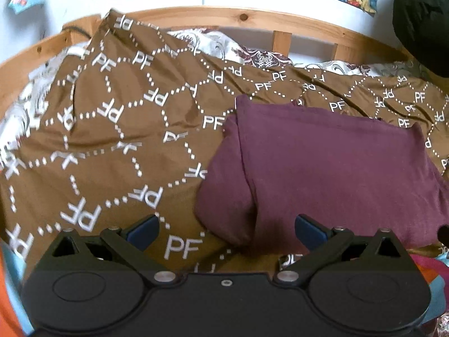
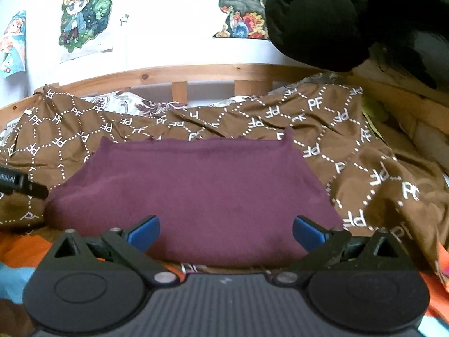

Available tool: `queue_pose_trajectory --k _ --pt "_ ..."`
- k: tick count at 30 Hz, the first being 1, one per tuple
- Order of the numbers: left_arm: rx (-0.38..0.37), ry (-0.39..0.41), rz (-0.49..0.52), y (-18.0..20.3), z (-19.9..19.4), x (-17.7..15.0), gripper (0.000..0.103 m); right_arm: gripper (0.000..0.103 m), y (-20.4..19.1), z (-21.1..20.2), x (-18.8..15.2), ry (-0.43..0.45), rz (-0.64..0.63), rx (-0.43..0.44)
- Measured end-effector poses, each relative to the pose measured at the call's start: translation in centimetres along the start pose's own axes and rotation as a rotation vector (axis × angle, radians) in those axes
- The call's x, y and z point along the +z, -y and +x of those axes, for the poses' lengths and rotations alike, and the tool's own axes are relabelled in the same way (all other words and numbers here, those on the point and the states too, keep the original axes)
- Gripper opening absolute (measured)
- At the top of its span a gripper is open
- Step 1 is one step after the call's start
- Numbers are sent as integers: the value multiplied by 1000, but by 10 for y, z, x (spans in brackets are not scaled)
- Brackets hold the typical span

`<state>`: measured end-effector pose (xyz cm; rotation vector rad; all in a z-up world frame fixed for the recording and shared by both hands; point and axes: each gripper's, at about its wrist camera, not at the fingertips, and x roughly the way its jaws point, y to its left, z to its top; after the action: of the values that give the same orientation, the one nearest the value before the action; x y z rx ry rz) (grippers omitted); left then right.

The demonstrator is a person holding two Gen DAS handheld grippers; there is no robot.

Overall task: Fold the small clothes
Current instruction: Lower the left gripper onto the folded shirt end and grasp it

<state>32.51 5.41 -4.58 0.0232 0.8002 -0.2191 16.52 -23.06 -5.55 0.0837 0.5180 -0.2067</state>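
Garment: I saw a maroon garment lying folded on the brown bedspread, directly ahead of both grippers.
Long axis: From my right wrist view, its long axis ran left to right across the frame; the far edge lay roughly straight and parallel to the headboard rail, the near edge rounded and bulged toward me.
Fold detail: In my left wrist view a folded flap overlapped the garment's left part, its crease running from the far edge down toward the near edge.
Left gripper: My left gripper had its blue-tipped fingers spread wide apart, holding nothing; the garment's near left corner lay between them.
Right gripper: My right gripper likewise stood wide apart and empty, with the garment's near edge showing between the fingertips.
Surface: The bedspread was brown with white dotted hexagons and "PF" lettering, rumpled, over a floral sheet showing at the far side.
Room: A wooden bed frame with slats backed the bed; cartoon posters hung on the white wall. A black padded garment hung at upper right.
Foreground: Orange and blue cloth lay at the near edge.
Containers: I could make out none.
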Motion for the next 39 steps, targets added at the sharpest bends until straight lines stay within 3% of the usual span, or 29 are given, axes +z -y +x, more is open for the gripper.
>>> queue_pose_trajectory --k 6,12,17,23,26,33,39 --pt "-83 -17 50 -9 12 -14 102 102 -11 22 5 32 -66 -20" --pt "-229 -109 -12 -17 29 -21 102 102 -20 51 5 39 -118 -25" --pt "-219 -122 16 -13 47 -17 102 102 -25 73 -1 4 -143 -11" --pt "-211 -159 -28 -13 69 -9 102 102 -36 85 -20 -17 -206 -39" --pt "-214 -163 -12 -9 72 -6 102 102 -42 85 -30 15 -231 -63" --pt "-385 -159 -85 -18 65 -5 102 102 -46 81 -39 58 -247 -83" --pt "-312 -175 -201 -23 81 1 102 102 -46 80 -39 68 -252 -88"
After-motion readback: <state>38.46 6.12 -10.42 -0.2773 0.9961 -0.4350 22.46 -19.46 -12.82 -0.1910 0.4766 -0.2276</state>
